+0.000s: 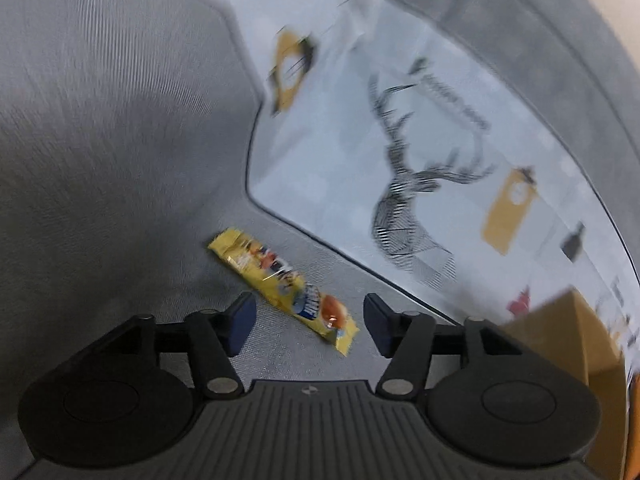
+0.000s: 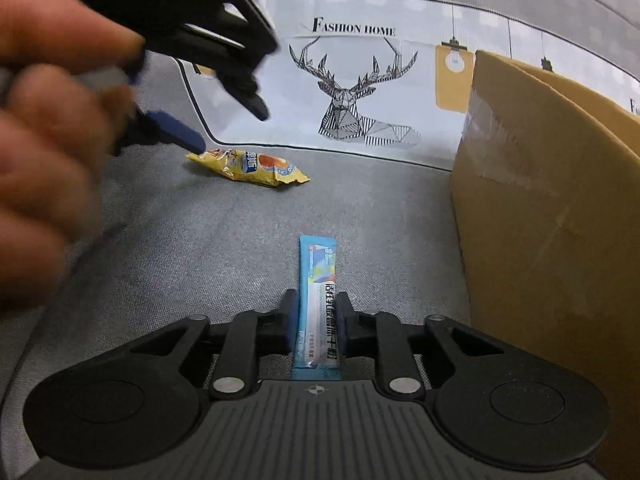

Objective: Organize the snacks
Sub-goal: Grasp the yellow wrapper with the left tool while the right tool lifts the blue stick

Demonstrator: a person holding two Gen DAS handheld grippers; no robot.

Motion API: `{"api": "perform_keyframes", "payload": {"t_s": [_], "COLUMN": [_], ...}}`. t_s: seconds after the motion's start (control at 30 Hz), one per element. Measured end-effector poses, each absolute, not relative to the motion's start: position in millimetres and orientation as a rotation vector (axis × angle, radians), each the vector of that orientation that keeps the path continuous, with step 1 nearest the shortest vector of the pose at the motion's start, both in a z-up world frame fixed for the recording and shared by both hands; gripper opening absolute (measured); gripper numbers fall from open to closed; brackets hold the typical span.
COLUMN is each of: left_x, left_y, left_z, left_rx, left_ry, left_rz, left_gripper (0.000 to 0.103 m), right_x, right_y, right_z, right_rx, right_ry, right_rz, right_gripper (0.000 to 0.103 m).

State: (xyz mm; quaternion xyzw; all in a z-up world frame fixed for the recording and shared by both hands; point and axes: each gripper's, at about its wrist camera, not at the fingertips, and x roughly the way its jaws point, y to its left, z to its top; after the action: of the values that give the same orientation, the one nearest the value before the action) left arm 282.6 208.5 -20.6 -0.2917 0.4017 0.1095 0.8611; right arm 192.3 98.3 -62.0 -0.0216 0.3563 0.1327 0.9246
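Note:
A yellow snack packet lies on the grey cloth surface, just ahead of and between the fingers of my left gripper, which is open above it. The same packet shows in the right wrist view, with the left gripper hovering at its left end, held by a hand. My right gripper is shut on a long blue stick packet, held lengthwise pointing forward above the cloth.
A brown cardboard box stands at the right; its corner also shows in the left wrist view. A white cloth with a deer print lies behind the snacks. The person's hand fills the left.

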Motion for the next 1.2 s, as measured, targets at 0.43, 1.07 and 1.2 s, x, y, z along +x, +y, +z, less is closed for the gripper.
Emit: {"api": "perform_keyframes", "payload": {"t_s": [0.43, 1.07, 1.2], "left_x": [315, 226, 190], "left_y": [187, 191, 186], "left_z": [-39, 15, 34], "left_rx": [-0.492, -0.336, -0.329], "left_ry": [0.893, 0.863, 0.809], "left_rz": [0.337, 0.237, 0.2], "left_gripper": [0.073, 0.034, 0.034], "right_x": [169, 142, 128], "right_y": [92, 84, 72], "right_z": [-69, -18, 11], "right_rx": [-0.046, -0.042, -0.011], "right_ry": [0.633, 0.608, 0.573], "right_rz": [0.271, 0.352, 0.368], "right_gripper": [0.019, 0.019, 0.019]}}
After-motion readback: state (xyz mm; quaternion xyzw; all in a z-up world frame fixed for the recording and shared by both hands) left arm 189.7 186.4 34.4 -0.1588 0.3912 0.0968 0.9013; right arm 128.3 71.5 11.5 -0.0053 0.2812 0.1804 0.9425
